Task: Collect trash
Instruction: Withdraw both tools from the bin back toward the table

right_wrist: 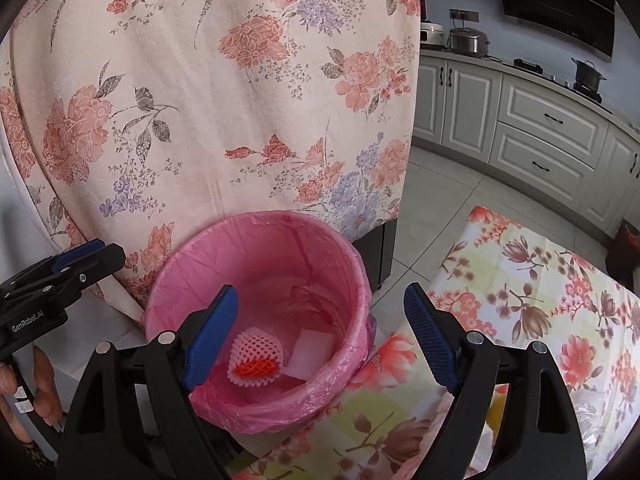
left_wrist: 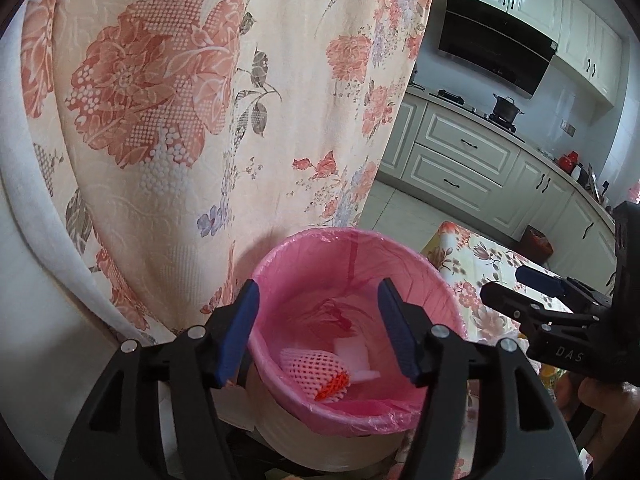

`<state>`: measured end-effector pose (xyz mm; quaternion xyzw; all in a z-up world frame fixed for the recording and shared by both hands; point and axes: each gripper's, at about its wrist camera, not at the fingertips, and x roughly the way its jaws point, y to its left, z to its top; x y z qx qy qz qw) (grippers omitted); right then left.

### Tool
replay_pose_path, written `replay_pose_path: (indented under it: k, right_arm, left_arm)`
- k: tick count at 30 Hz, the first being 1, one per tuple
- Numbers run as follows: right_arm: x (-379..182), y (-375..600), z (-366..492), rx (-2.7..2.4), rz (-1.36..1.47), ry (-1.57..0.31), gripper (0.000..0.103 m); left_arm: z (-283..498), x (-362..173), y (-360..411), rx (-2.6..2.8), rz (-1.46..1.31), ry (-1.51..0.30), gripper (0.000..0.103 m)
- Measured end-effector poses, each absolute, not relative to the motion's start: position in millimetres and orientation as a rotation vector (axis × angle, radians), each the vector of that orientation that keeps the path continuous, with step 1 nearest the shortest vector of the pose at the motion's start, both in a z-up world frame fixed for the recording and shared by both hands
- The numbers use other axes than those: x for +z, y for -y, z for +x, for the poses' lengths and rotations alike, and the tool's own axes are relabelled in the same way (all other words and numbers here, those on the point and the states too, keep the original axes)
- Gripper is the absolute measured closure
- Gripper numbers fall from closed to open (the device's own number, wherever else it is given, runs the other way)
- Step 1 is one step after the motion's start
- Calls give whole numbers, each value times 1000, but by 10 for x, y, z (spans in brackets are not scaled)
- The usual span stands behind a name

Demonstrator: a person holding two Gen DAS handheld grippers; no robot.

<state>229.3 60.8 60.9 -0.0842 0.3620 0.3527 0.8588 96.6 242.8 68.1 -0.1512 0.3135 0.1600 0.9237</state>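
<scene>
A bin with a pink liner (left_wrist: 360, 236) (right_wrist: 280, 218) stands below both grippers, beside a table edge. In its bottom lie a pink-and-orange foam fruit net (left_wrist: 316, 372) (right_wrist: 254, 356) and a white foam piece (left_wrist: 352, 350) (right_wrist: 316, 346). My left gripper (left_wrist: 319, 292) hangs over the bin's mouth, open, with nothing between its blue pads. My right gripper (right_wrist: 320, 292) also hovers over the bin, open wide and empty, its right finger over the table edge. Each gripper shows in the other's view: the right one (left_wrist: 510, 286) at the right, the left one (right_wrist: 92, 256) at the left.
A floral cloth (left_wrist: 200, 120) hangs right behind the bin. A table with a flowered cover (right_wrist: 540, 300) lies to the right. Kitchen cabinets (right_wrist: 540, 128), a stove with a pot (left_wrist: 506, 106) and a small dark floor bin (left_wrist: 536, 244) stand beyond. A hand (right_wrist: 40, 380) holds the left gripper.
</scene>
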Motion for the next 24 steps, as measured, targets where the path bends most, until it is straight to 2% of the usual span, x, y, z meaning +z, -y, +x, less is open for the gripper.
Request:
replay_pose_path:
  k: [9, 24]
  right_arm:
    - [768, -17, 2114, 676, -146, -697, 21]
    - [820, 1189, 1852, 511, -75, -657, 19]
  left_arm:
    - [787, 749, -2191, 305, -306, -616, 34]
    - [704, 689, -1470, 190, -275, -636, 31]
